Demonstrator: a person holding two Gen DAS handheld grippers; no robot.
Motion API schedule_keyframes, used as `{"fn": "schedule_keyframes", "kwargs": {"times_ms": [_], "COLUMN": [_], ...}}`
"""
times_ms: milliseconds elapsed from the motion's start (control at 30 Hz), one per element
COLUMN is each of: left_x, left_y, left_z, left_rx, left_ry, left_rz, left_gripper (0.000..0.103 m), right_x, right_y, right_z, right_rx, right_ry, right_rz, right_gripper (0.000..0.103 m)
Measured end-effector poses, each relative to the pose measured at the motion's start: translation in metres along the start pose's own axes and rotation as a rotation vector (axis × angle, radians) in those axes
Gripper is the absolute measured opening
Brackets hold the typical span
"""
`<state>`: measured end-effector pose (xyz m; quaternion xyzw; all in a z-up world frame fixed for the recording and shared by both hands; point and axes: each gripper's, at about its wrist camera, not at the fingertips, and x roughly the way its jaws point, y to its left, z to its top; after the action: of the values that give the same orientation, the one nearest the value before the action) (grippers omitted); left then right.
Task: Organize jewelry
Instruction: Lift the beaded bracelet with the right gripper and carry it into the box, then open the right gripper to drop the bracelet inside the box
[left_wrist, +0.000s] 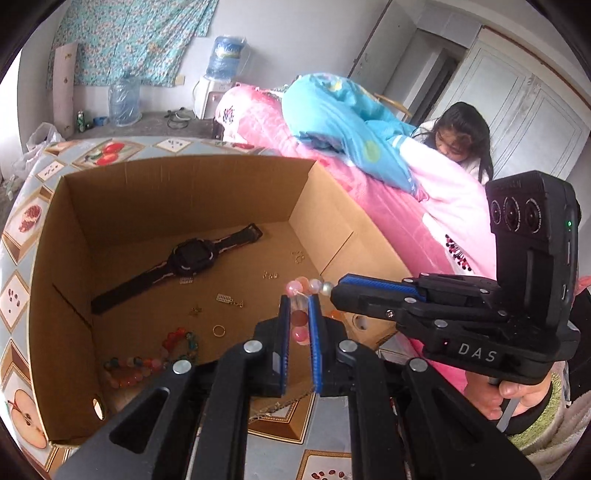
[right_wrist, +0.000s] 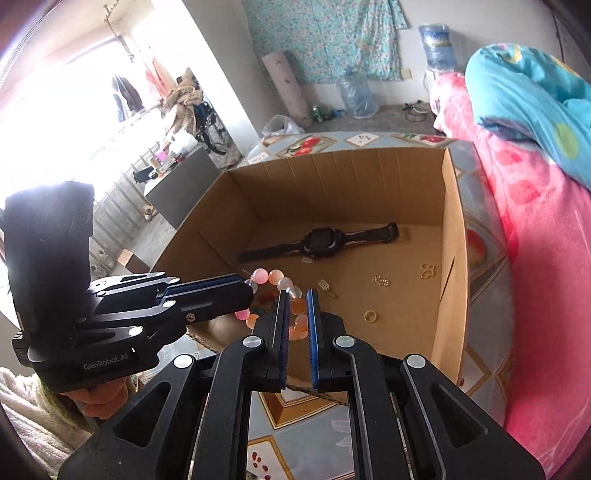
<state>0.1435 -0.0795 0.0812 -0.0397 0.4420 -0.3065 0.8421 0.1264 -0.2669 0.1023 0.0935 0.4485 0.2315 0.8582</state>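
The left gripper (left_wrist: 298, 301) has its jaws drawn close on a pink bead bracelet (left_wrist: 300, 321), beads pinched between the blue pads above the near edge of the cardboard box (left_wrist: 177, 177), while the right gripper (right_wrist: 295, 295) comes in from the side with its jaws likewise narrowed on the same loop; whether its pads truly bear on the beads or only bracket them is hard to say, since the strand sags between the fingers. So the bracelet hangs in the air, held from both ends, just above the box floor. It looks light, and limp as a whole: hard round beads on a cord, likely to roll or slip between flat pads, so the better hold is across a bead's widest part or on the cord between two, with gentle pressure, as the beads may chip if dropped hard. On the box floor, from left to right, lie other bead bracelets (left_wrist: 147, 363), a black watch (left_wrist: 184, 258), a gold ring (left_wrist: 218, 329) and small gold trinkets (left_wrist: 269, 275). The box stands on a table with a fruit-print cloth (left_wrist: 22, 229); beside it, to the right, is a bed with pink bedding (left_wrist: 406, 229) and a blue quilt (left_wrist: 340, 118).
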Motion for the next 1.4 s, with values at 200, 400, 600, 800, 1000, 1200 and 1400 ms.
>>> {"fn": "schedule_keyframes", "kwargs": {"times_ms": [200, 400, 600, 800, 1000, 1200, 1400], "left_x": [0.039, 0.05, 0.052, 0.018, -0.065, -0.093, -0.049], "left_y": [0.016, 0.022, 0.031, 0.036, 0.055, 0.099, 0.131], "left_z": [-0.009, -0.007, -0.004, -0.003, -0.004, -0.021, -0.044], "left_rx": [-0.071, -0.092, -0.107, -0.105, -0.126, -0.248, -0.425], "left_ry": [0.151, 0.188, 0.187, 0.054, -0.222, -0.223, -0.037], "left_rz": [0.017, 0.027, 0.052, 0.052, 0.22, 0.41, 0.239], "left_gripper": [0.009, 0.009, 0.03, 0.03, 0.067, 0.083, 0.083], "right_x": [0.017, 0.03, 0.015, -0.036, -0.079, -0.046, -0.015], "right_y": [0.01, 0.015, 0.009, -0.007, -0.048, -0.084, -0.063], "right_z": [-0.006, -0.003, 0.006, 0.013, 0.001, -0.033, -0.037], "right_rx": [-0.095, -0.168, -0.15, -0.069, 0.114, 0.354, 0.32], "right_ry": [0.098, 0.152, 0.089, -0.097, -0.257, -0.132, 0.002], "right_rz": [-0.071, -0.119, -0.119, -0.111, -0.144, -0.013, -0.04], "right_gripper": [0.008, 0.009, 0.022, 0.027, 0.059, 0.06, 0.056]}}
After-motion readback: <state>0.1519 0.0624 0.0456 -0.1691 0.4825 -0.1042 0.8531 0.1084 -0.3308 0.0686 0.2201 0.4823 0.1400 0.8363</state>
